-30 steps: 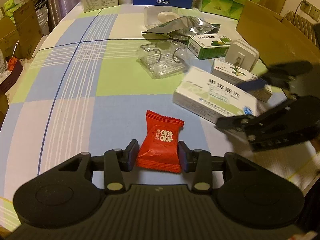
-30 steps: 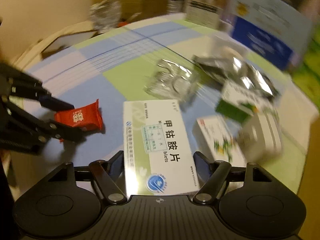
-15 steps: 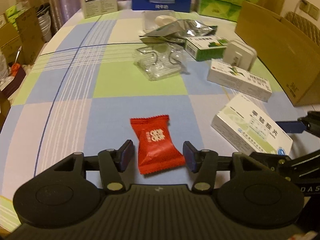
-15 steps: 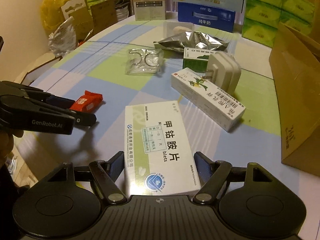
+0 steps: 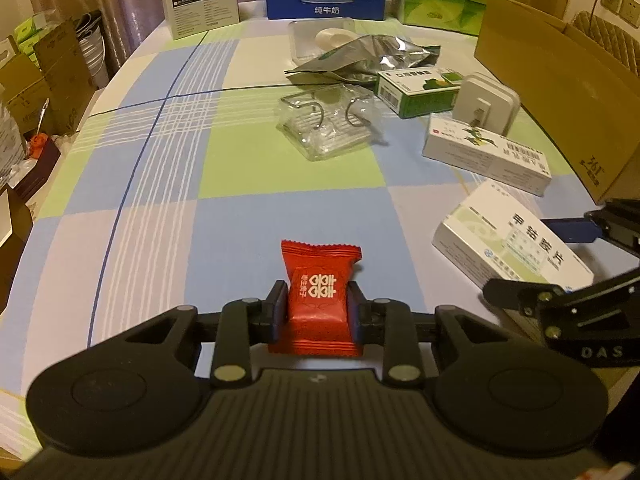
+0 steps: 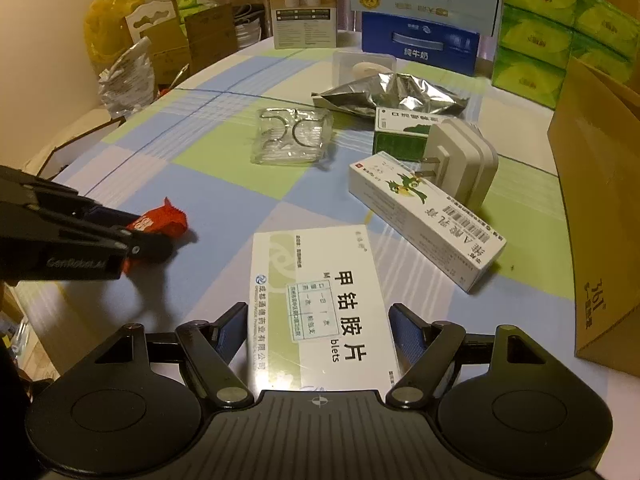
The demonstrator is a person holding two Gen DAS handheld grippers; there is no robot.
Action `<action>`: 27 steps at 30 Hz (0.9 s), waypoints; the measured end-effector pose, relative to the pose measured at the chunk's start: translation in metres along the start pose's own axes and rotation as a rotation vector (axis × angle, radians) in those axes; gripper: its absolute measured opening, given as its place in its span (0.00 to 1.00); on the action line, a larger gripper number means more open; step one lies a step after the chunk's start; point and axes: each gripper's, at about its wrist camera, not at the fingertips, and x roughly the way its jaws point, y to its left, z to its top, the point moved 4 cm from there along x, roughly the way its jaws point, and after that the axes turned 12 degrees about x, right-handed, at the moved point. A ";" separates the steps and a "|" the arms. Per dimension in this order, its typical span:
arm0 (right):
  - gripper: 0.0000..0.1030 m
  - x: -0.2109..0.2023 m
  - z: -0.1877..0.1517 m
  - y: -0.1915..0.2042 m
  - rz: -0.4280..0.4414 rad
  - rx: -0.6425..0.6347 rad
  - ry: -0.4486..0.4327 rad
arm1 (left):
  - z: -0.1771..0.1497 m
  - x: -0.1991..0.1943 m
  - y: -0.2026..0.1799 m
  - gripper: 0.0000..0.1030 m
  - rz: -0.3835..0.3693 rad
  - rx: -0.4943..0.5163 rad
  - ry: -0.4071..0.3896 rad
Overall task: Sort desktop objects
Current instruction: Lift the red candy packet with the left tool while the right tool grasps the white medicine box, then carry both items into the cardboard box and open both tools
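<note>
A red candy packet (image 5: 320, 280) lies on the checked tablecloth, and my left gripper (image 5: 318, 308) is shut on its lower half, both pads pressed against its sides. The right wrist view shows the same packet (image 6: 162, 220) sticking out of the left gripper (image 6: 132, 236) at the left. My right gripper (image 6: 318, 330) is open and straddles the near end of a flat white medicine box (image 6: 316, 292) lying on the cloth. The left wrist view shows that box (image 5: 508, 240) at the right, between the right gripper's fingers (image 5: 572, 229).
Farther back lie a clear pack of metal hooks (image 5: 328, 128), a silver foil bag (image 5: 360, 60), a green box (image 5: 416, 88), a white plug adapter (image 5: 484, 108) and a long white box (image 5: 484, 156). A cardboard box (image 5: 560, 92) stands at the right. Cartons line the far edge.
My left gripper's fingers stood apart beside the candy packet half a second ago and have now closed on it. The right gripper still straddles the white box at the same width.
</note>
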 end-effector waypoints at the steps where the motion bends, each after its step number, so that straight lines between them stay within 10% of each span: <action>1: 0.71 0.000 -0.001 -0.001 0.001 0.004 0.005 | -0.001 -0.001 -0.002 0.24 -0.003 -0.001 -0.001; 16: 0.67 -0.065 0.009 -0.016 -0.078 0.099 -0.128 | 0.020 -0.037 -0.042 0.24 -0.059 0.031 -0.057; 27: 0.67 -0.179 0.059 -0.095 -0.257 0.187 -0.370 | 0.107 -0.070 -0.128 0.24 -0.187 0.164 -0.200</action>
